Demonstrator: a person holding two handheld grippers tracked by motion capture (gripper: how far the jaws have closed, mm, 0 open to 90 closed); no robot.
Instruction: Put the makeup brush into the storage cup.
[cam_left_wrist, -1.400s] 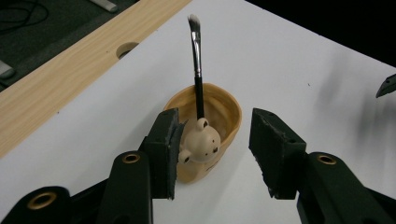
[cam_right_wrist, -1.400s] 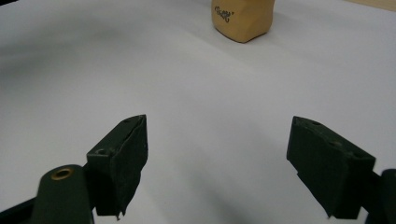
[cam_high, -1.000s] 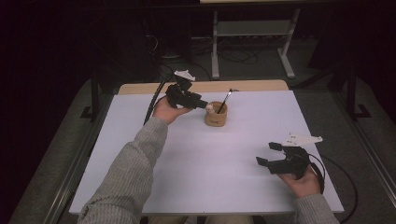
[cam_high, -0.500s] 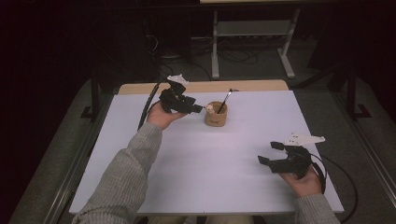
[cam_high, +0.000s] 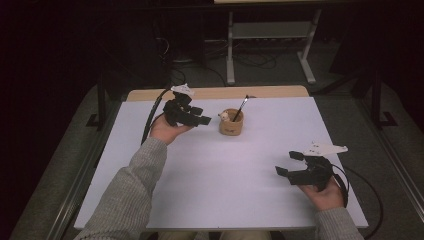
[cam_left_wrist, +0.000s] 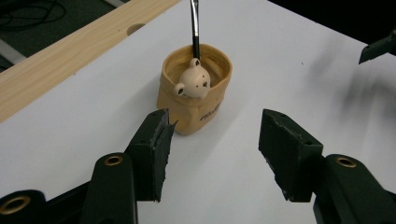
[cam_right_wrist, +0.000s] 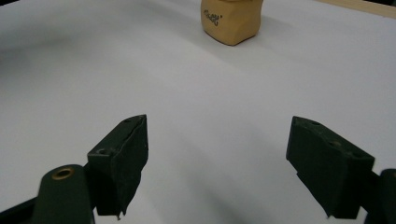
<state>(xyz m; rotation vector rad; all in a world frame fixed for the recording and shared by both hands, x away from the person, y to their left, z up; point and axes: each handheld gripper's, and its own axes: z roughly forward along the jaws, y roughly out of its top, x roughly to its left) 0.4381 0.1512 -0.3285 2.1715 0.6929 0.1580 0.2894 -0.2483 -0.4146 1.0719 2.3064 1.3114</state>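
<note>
The tan cup (cam_high: 231, 123) with a brush (cam_high: 241, 107) is placed near the far edge of the counter (cam_high: 210, 175). The left gripper (cam_high: 197, 116) is held just beside it with jaws open; the right gripper (cam_high: 289, 163) is held well apart, jaws also open.

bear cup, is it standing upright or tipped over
Upright. The tan bear cup sits on its base on the white table, open mouth up, with a brush leaning out of it.
</note>
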